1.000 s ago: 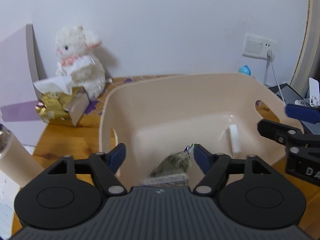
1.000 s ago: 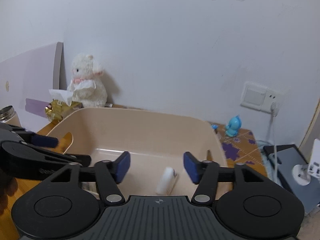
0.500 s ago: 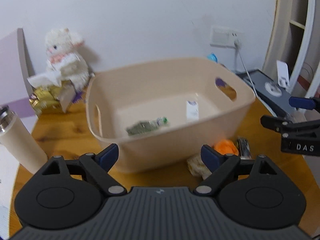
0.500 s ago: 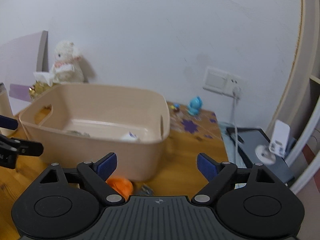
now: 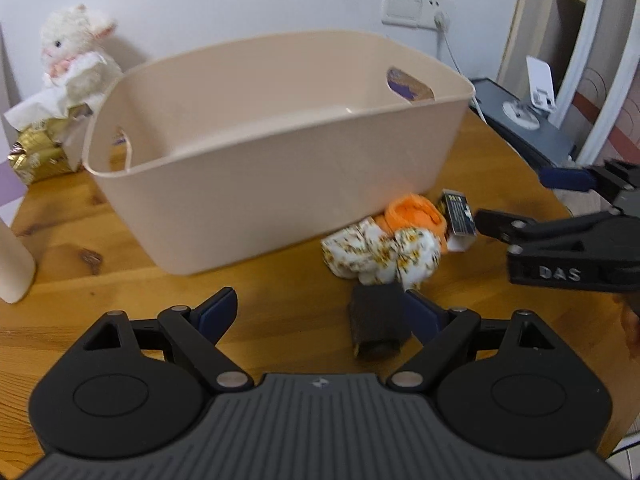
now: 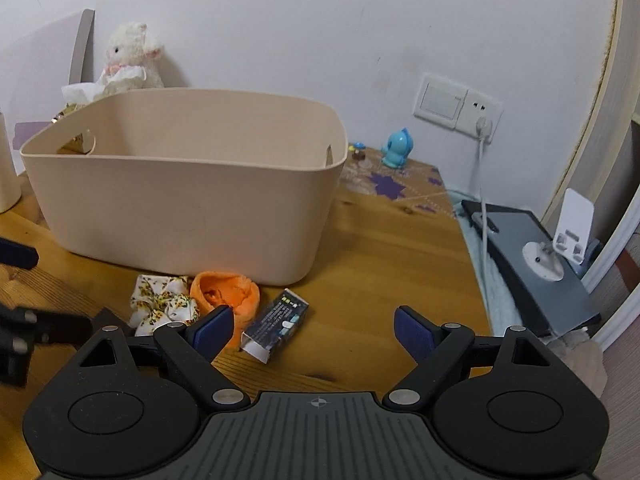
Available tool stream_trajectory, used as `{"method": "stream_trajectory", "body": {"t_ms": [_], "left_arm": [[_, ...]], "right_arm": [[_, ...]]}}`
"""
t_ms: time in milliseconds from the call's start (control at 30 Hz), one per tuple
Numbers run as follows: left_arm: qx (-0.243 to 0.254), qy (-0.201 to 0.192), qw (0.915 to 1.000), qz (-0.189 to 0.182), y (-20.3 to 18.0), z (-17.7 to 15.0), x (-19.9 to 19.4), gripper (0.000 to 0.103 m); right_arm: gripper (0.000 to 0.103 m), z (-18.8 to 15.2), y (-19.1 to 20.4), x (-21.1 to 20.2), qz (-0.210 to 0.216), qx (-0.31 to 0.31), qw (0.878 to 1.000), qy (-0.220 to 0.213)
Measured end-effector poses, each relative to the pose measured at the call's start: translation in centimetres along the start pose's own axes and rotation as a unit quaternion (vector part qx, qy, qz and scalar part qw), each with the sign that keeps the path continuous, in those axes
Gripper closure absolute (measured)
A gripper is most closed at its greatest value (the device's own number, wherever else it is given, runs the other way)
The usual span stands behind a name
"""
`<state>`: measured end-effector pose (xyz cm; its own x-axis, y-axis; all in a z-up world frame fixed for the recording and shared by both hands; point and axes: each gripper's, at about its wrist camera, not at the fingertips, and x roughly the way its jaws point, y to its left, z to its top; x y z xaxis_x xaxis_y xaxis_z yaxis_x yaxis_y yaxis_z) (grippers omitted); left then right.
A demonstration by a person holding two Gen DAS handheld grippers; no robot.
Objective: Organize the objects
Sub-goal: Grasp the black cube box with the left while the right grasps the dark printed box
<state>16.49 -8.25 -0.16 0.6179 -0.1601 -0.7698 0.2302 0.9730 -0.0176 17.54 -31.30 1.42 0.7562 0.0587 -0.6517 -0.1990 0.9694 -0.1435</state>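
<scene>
Loose items now in reach: floral cloth [image 5: 380, 256], orange cloth [image 5: 416, 214], small carton [image 6: 276, 314] and dark block [image 5: 378, 322] on the surface [image 6: 380, 264] just outside the bin [image 5: 280, 152]. Both grippers withdrawn from over the bin, left gripper [image 5: 320, 312] and right gripper [image 6: 310, 328] with fingers apart, empty. Next pick likely. Open room rightward; edge near.

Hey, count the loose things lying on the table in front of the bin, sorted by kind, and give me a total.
Floral fabric scrunchie: 1
Orange fabric piece: 1
Small printed box: 1
Dark block: 1
Total: 4
</scene>
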Motion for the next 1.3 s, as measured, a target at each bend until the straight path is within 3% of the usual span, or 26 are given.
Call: {"method": "stream_trajectory", "body": {"t_ms": [200,367,700,800,867,967,1067,1233,1300], "left_arm": [[-0.001,0.023,0.9995,-0.022,-0.2,-0.3,1.6,0.015],[0.005,0.035,0.9989,-0.032,-0.5,-0.3,2.6,0.024],[0.001,0.049,0.9976,-0.049,0.0,-0.7,3.5,0.049],[0.001,0.048,0.9973,-0.055,0.2,-0.8,3.4,0.065],[0.001,0.047,0.9973,-0.056,0.2,-0.8,3.5,0.066],[0.004,0.044,0.9974,-0.057,0.2,-0.9,3.4,0.066],[0.0,0.045,0.9974,-0.057,0.3,-0.8,3.4,0.063],[-0.004,0.029,0.9982,-0.053,0.1,-0.4,3.2,0.042],[-0.006,0.023,0.9982,-0.054,-0.1,-0.1,3.4,0.042]], "right_arm": [[0.017,-0.6,0.6,1.9,0.012,0.0,1.0,0.014],[0.023,-0.8,0.5,2.7,0.014,0.0,1.0,0.017],[0.042,-1.5,0.6,3.9,0.017,-0.009,0.999,0.033],[0.058,-1.5,0.8,4.0,0.017,-0.01,0.999,0.035],[0.066,-1.5,0.9,4.2,0.02,-0.009,0.999,0.039],[0.066,-1.5,1.0,4.3,0.018,-0.007,0.999,0.041],[0.062,-1.4,0.7,4.2,0.023,0.006,0.999,0.04],[0.052,-1.1,1.0,4.1,0.028,0.013,0.999,0.032],[0.051,-1.0,1.0,4.1,0.033,0.018,0.999,0.03]]}}
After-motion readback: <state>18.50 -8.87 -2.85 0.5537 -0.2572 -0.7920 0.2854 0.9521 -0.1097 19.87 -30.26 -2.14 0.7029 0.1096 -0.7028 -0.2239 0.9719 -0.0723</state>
